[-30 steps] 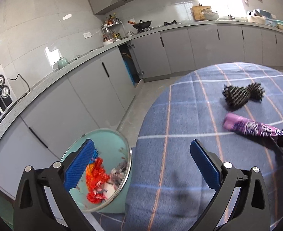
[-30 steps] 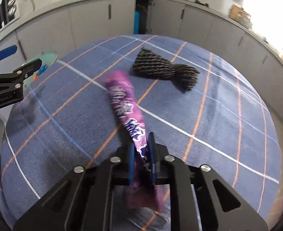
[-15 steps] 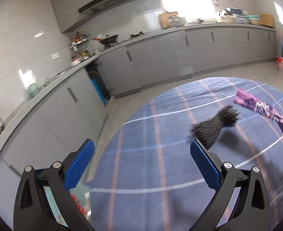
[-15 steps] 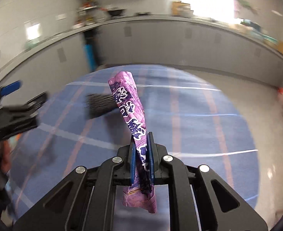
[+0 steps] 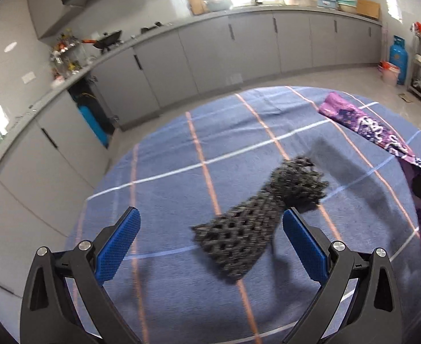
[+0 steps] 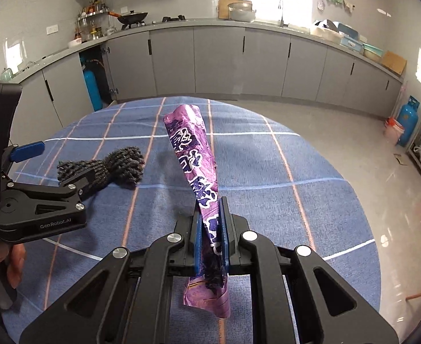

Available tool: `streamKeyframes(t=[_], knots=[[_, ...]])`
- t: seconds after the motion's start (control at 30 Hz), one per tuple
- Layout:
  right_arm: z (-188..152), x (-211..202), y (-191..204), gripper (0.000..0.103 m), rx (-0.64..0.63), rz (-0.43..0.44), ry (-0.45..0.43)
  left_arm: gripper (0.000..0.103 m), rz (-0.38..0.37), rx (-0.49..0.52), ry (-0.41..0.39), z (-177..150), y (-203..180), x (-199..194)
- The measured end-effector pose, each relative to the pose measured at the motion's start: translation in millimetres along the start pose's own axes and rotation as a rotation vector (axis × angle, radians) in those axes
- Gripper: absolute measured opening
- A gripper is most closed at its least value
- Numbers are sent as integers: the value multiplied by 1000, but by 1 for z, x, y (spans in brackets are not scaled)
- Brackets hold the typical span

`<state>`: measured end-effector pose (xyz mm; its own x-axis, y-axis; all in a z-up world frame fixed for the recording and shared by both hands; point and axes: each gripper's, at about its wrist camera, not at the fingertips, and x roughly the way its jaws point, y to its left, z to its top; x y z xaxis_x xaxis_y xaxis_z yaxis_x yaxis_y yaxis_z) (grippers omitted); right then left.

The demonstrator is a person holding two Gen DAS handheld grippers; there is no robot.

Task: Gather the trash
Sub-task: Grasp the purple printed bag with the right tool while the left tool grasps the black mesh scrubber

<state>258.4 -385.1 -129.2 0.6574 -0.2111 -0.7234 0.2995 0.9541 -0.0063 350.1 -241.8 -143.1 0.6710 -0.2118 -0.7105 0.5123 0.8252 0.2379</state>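
Grey kitchen cabinets (image 6: 219, 63) curve round the room behind our round table (image 6: 311, 189), which wears a blue cloth crossed with orange and white lines. We grip the purple wrapper (image 6: 194, 160) in our right claw (image 6: 210, 229), whose blue pads are pressed tight on its lower part; the long upper end rises above the cloth, and a short crumpled end hangs below the pads. In the left wrist view the same purple wrapper (image 5: 371, 127) shows at the right edge. Our left claw (image 5: 210, 240) is spread wide with nothing between its pads, and it hovers above the black netted bundle (image 5: 263, 218), which lies on the cloth. From the right wrist view the black netted bundle (image 6: 116, 163) sits just beyond the left claw (image 6: 55, 169), left of the wrapper and apart from it.
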Motion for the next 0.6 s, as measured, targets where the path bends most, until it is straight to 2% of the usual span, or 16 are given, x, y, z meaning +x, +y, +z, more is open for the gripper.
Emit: streamKeyframes(t=[0.07,0.13,0.2,0.23,0.3,0.43,0.6], knots=[[1,2,3,12,2,5,8,96,-38,-2,16,0,-1,5],[0,6,6,12,-2,11,16,85,-67,1,37,-3,-5,11],[-1,9,7,12,-6,20,26,56,-109,0,74,-5,-6,19],[-2,10,9,12,-8,21,29,52,-133,-5,85,-7,-6,22],[-3,11,10,12,-9,20,33,33,-149,9,77,-12,-7,19],[-4,8,13,12,-18,13,27,24,-133,1,65,-16,-2,10],[-3,-2,27,12,-43,28,8,23,-26,-43,38,-28,21,-15]])
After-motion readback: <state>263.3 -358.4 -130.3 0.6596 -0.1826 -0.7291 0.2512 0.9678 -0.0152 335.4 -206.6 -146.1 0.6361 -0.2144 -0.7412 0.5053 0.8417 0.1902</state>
